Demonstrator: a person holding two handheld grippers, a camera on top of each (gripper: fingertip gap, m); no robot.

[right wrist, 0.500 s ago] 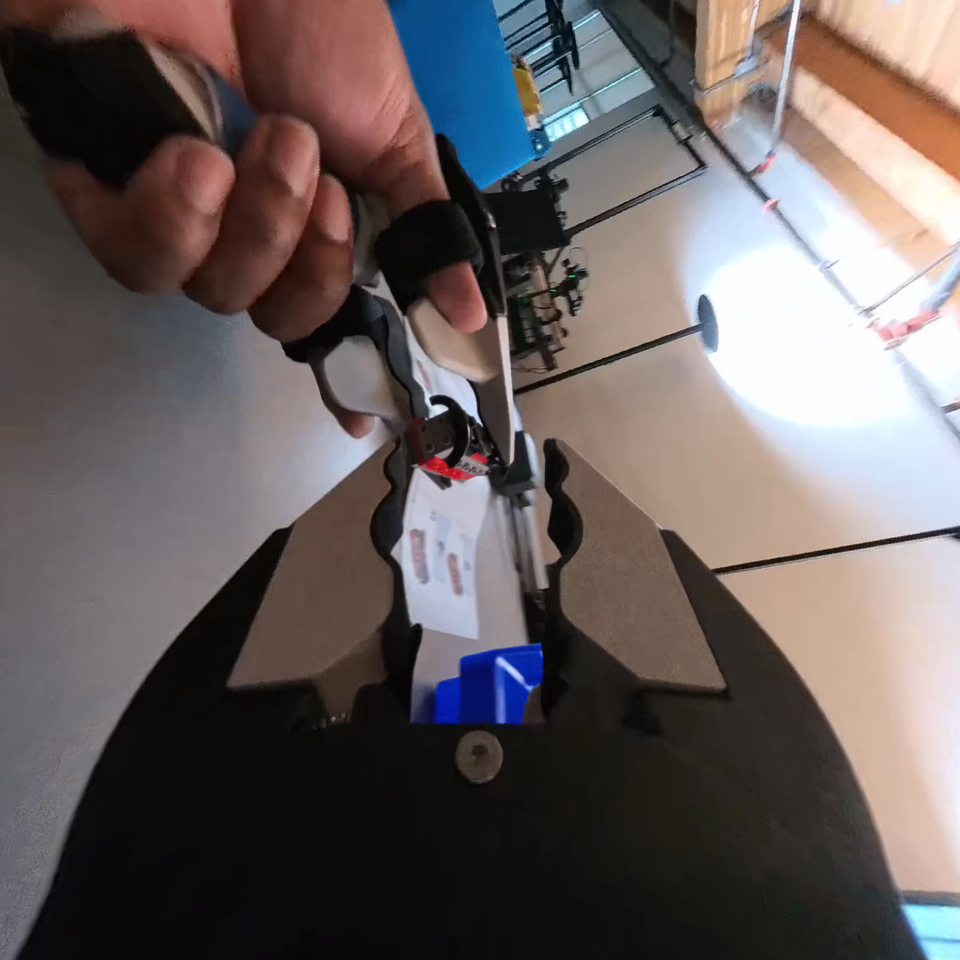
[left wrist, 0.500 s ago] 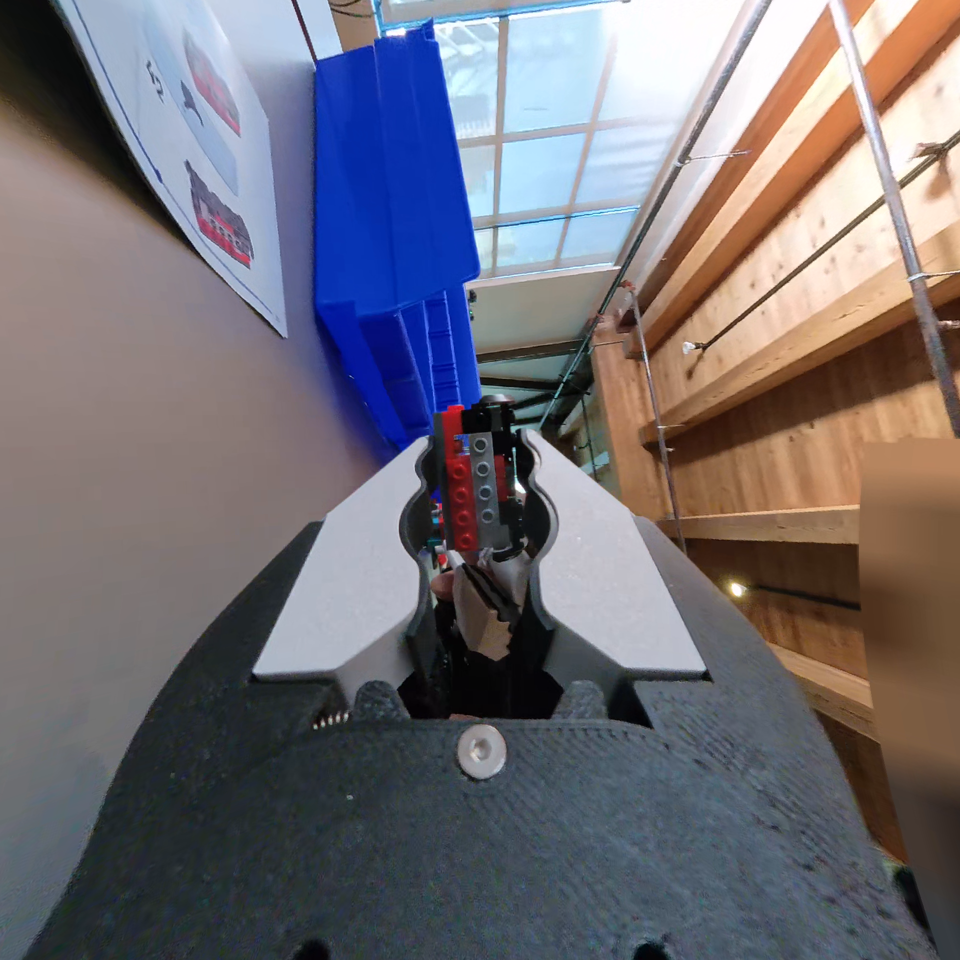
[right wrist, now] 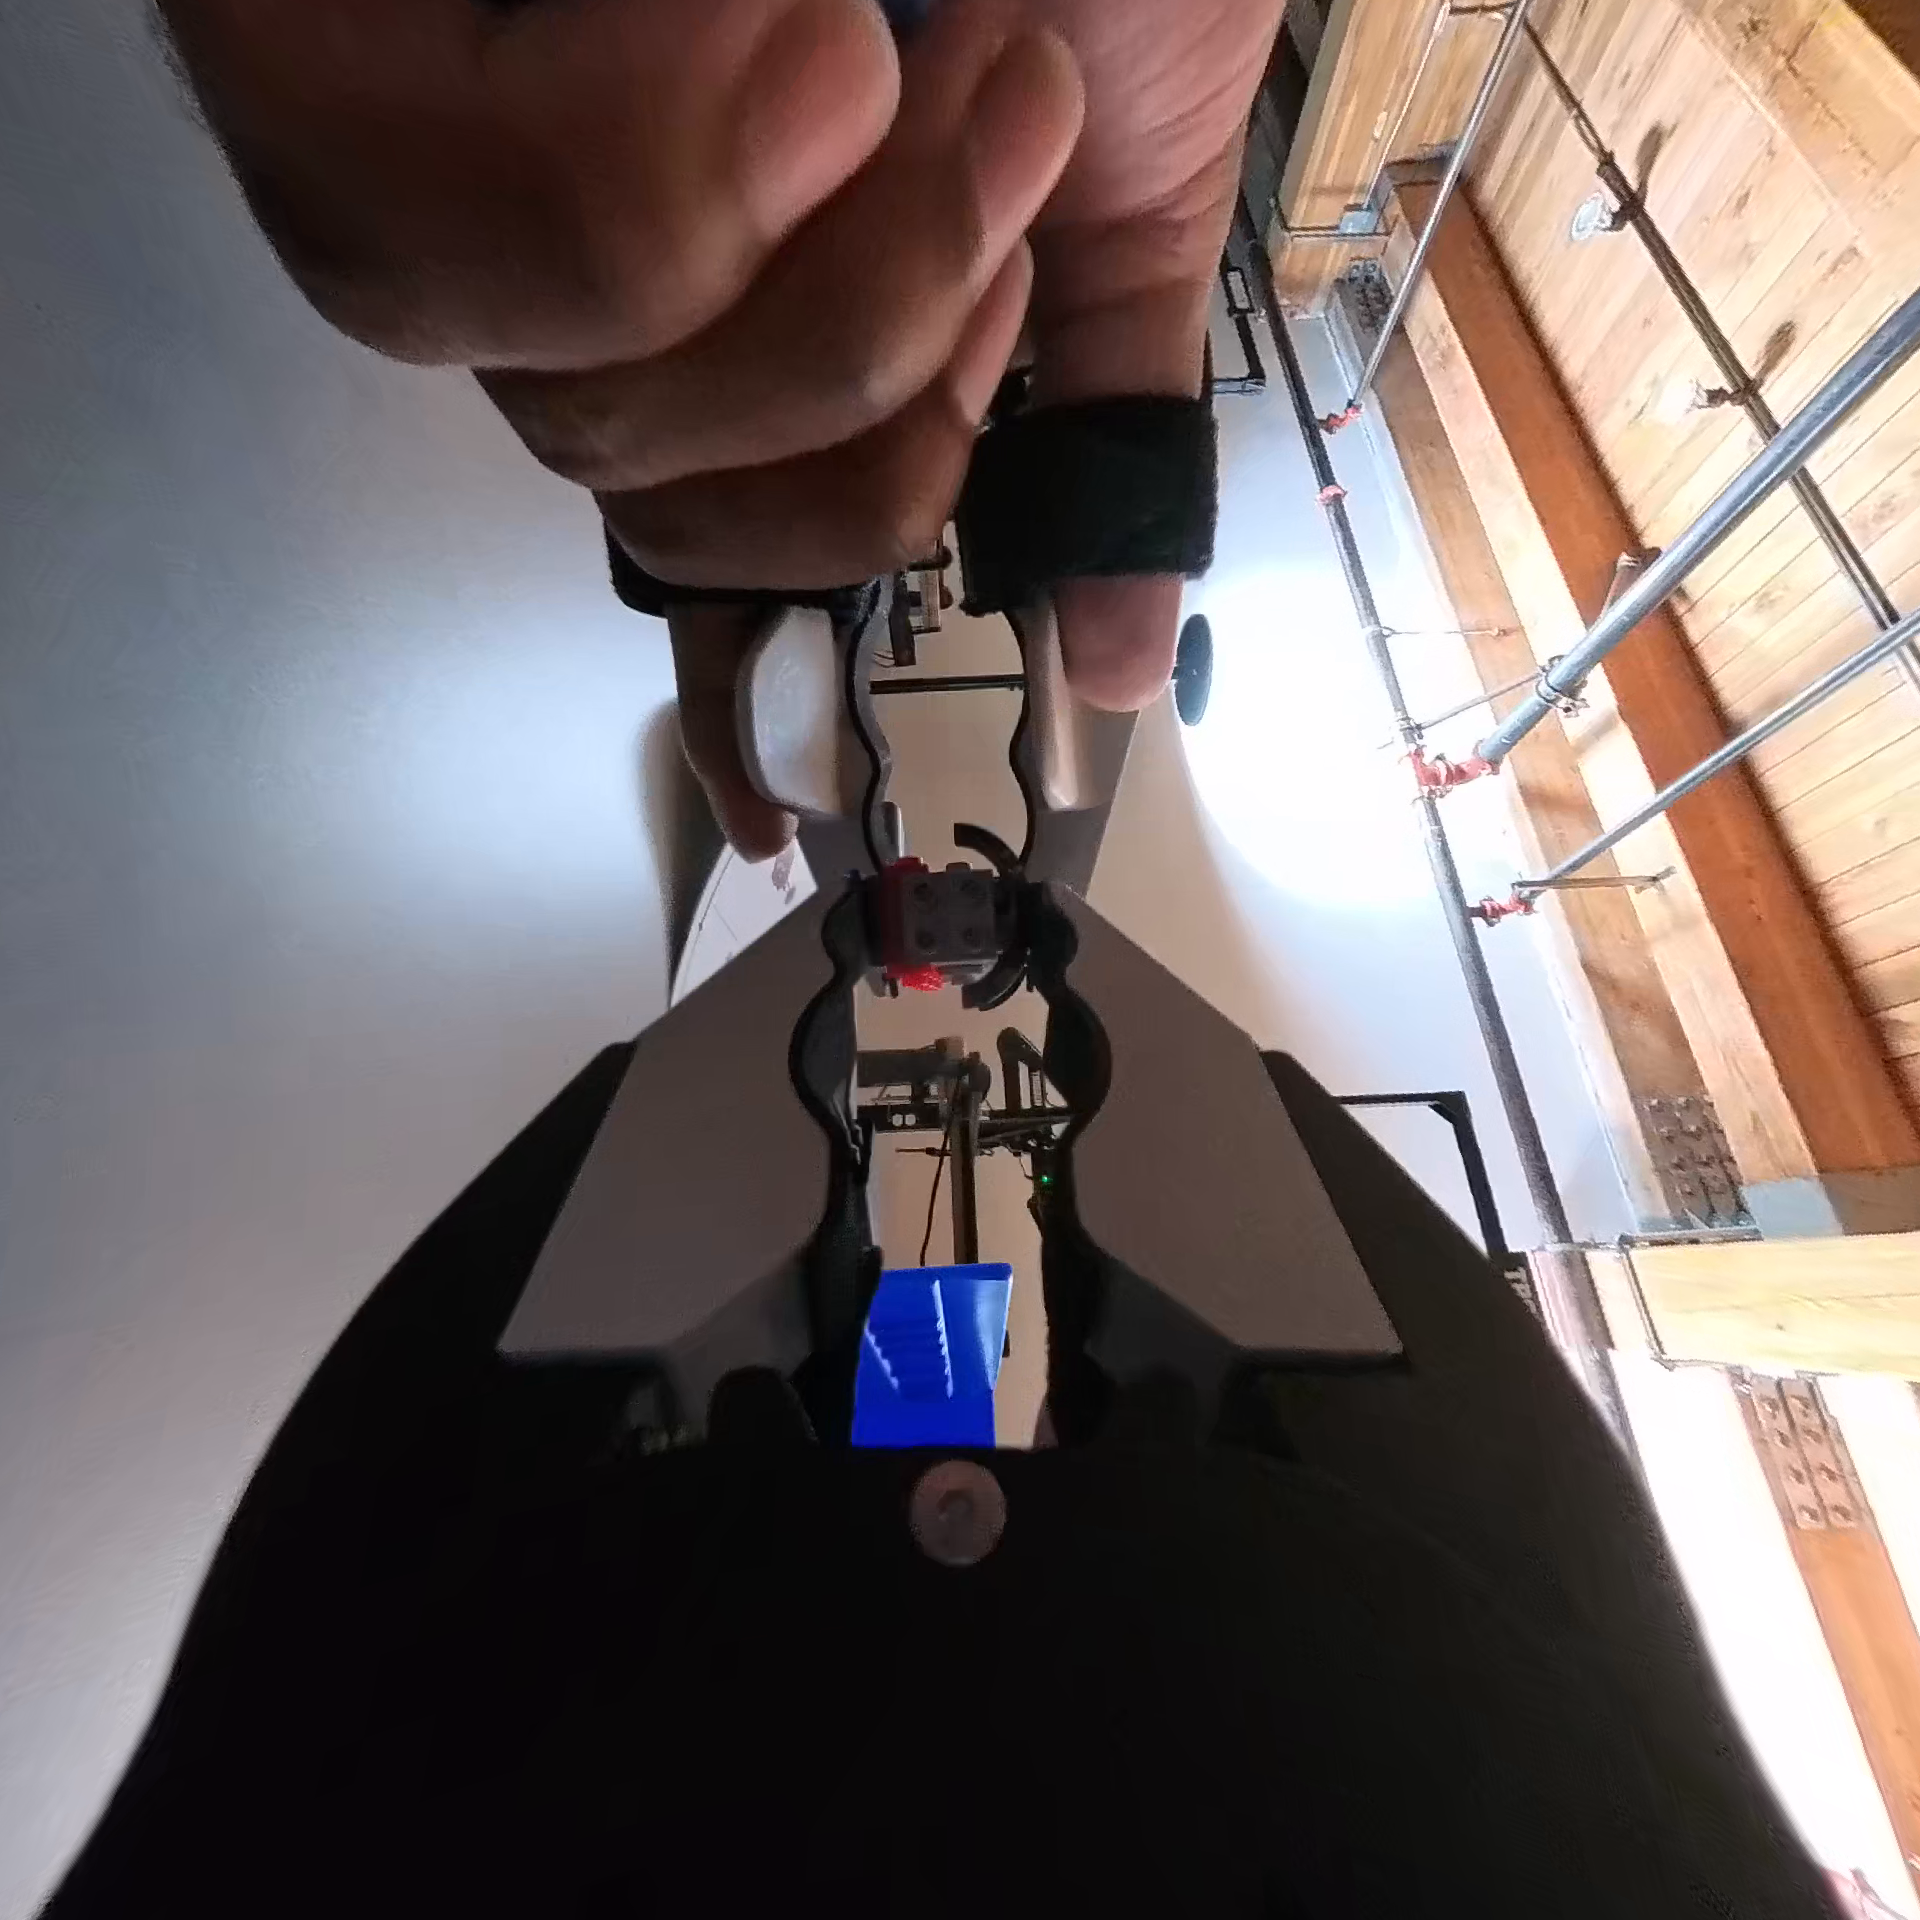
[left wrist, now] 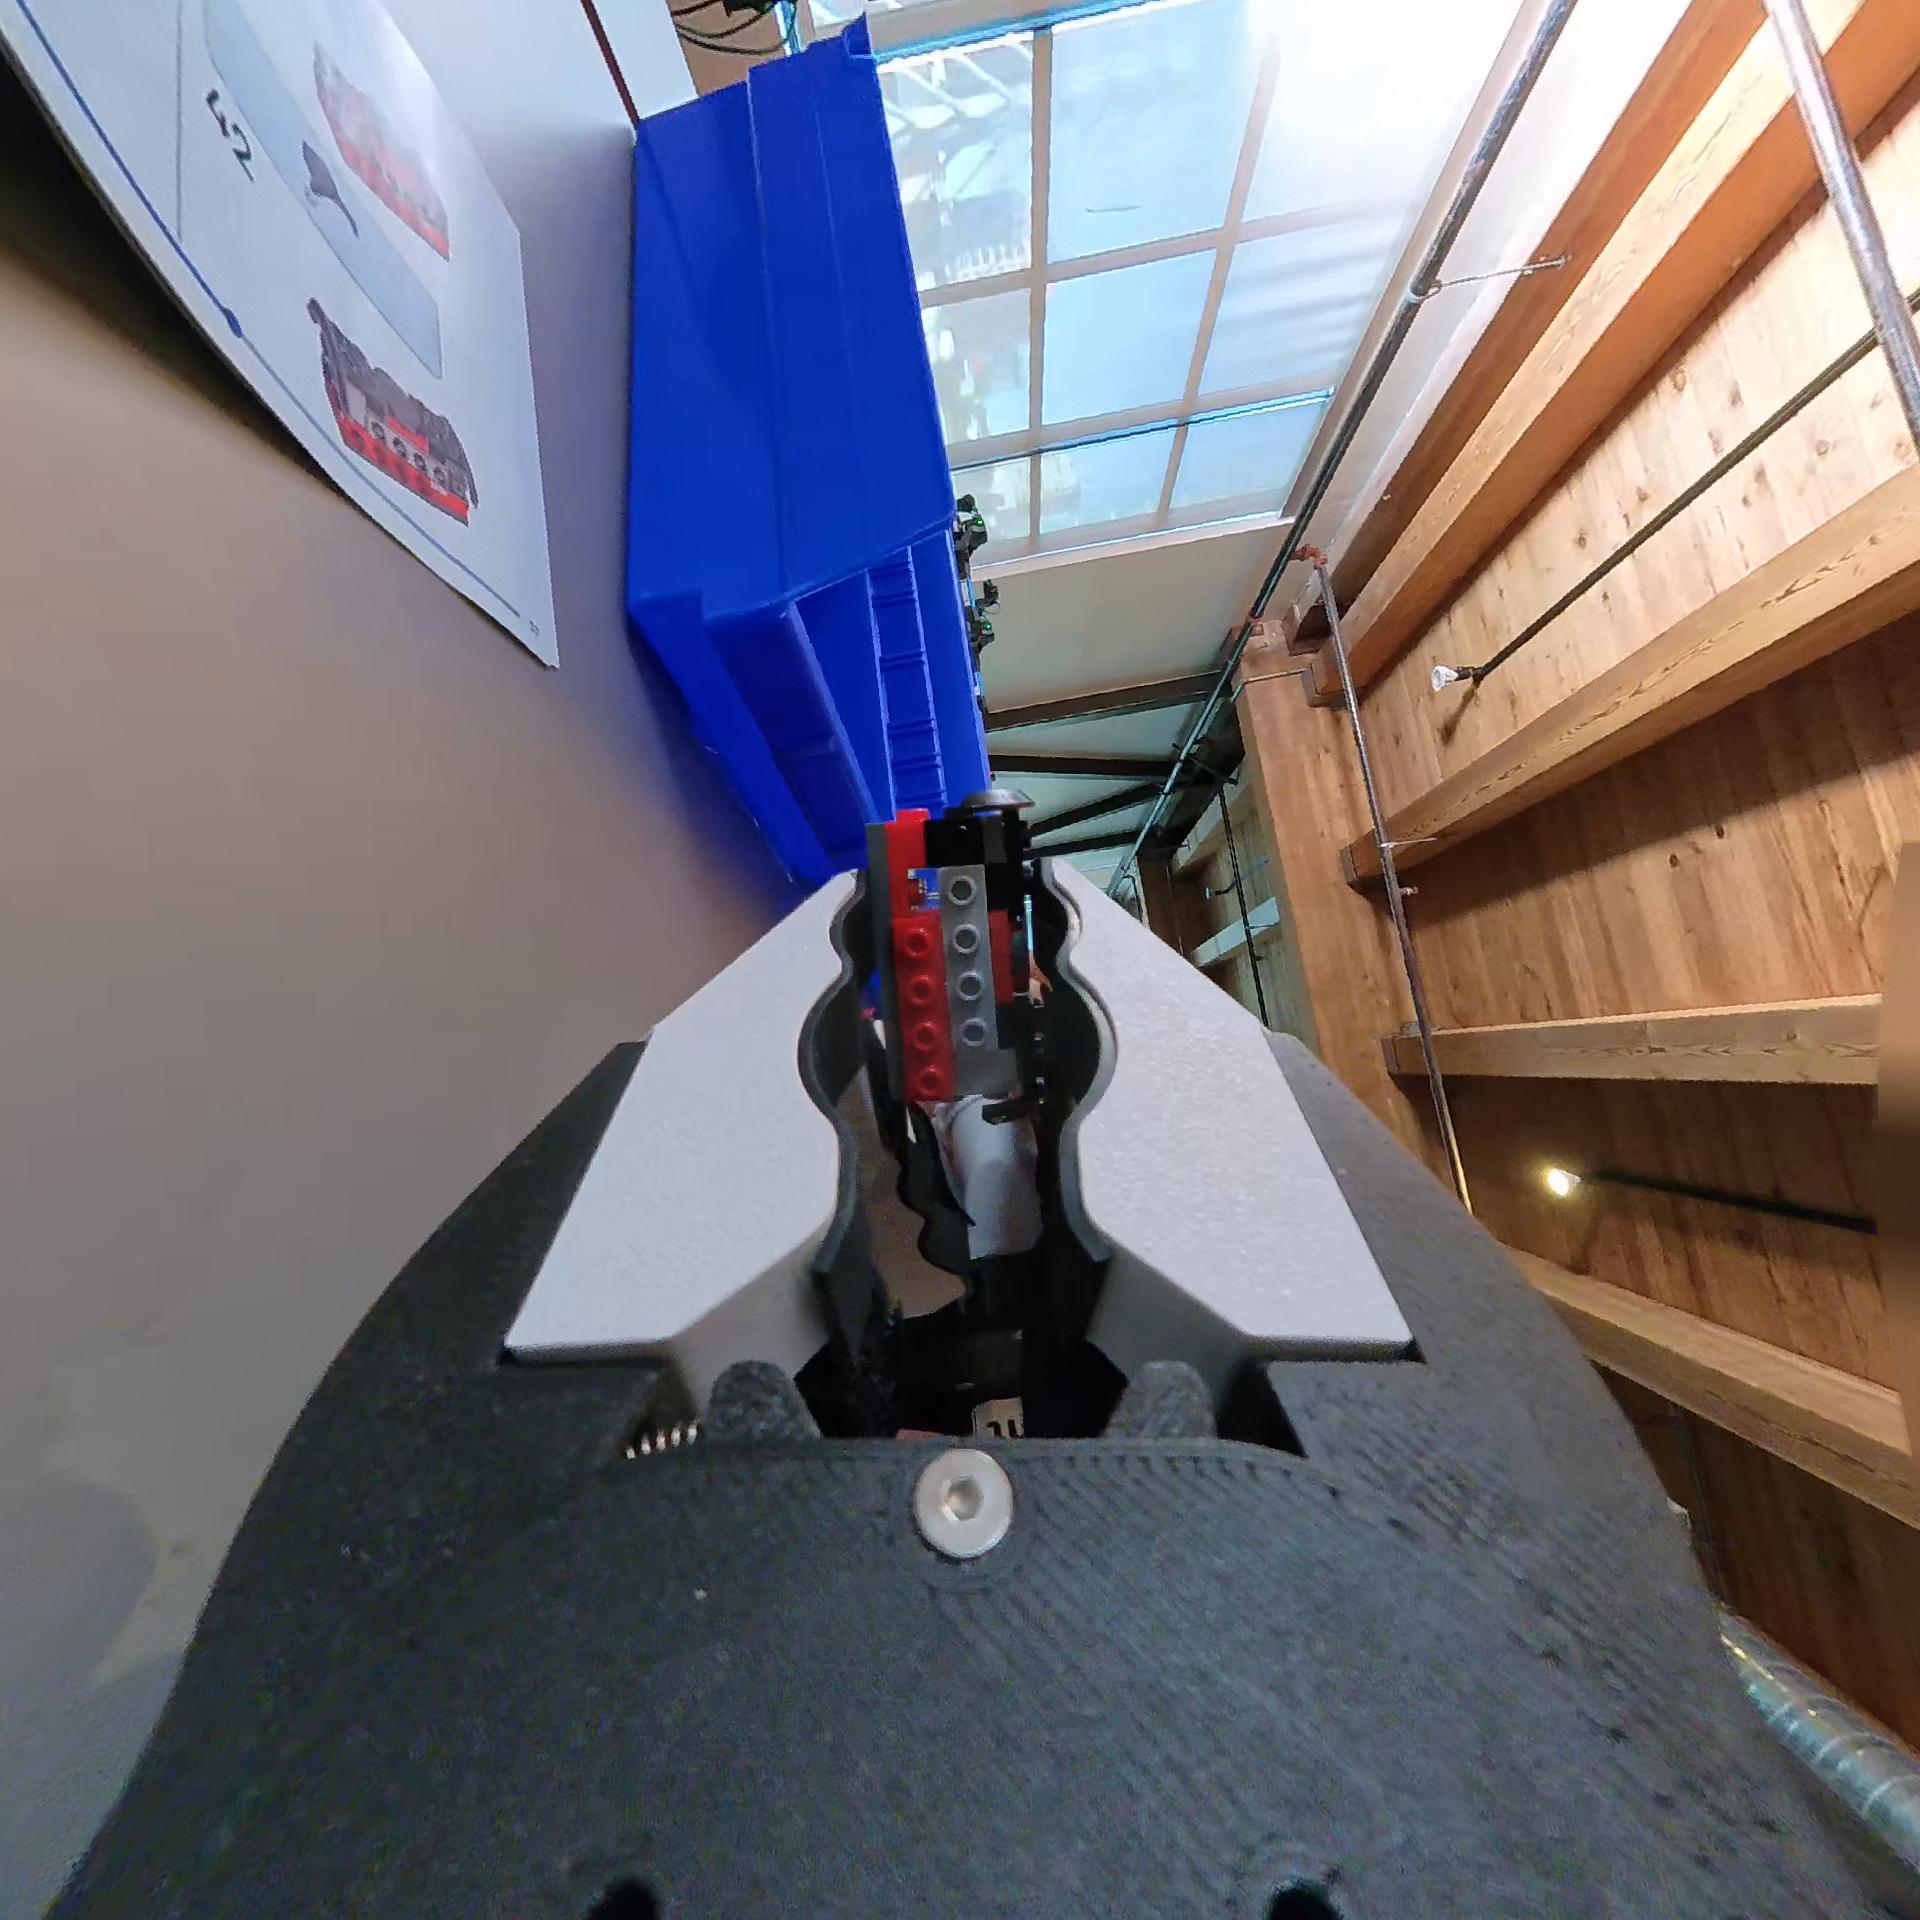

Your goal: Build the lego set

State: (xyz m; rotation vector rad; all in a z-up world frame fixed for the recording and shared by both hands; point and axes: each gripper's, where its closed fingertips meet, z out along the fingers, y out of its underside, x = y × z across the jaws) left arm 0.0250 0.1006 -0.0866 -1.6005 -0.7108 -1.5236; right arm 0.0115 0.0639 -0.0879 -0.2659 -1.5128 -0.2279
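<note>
Gripping lego build (left wrist: pixel 951 977) between left gripper (left wrist: pixel 956 935) tips, right gripper (right wrist: pixel 951 935) touching

Plastic, wood and metal, mostly matt

We see the left tongs (left wrist: pixel 951 914) with smooth matt grey fingers (left wrist: pixel 717 1132) on a rough, ridged black printed body, a bright metal screw (left wrist: pixel 962 1501) set in it; glossy studded plastic on the lego (left wrist: pixel 948 987); shiny blue plastic bins (left wrist: pixel 769 436); a paper sheet (left wrist: pixel 343 260) on the smooth matt desk (left wrist: pixel 260 831); grainy wooden beams (left wrist: pixel 1621 727) and dull metal rods (left wrist: pixel 1382 831).
</note>
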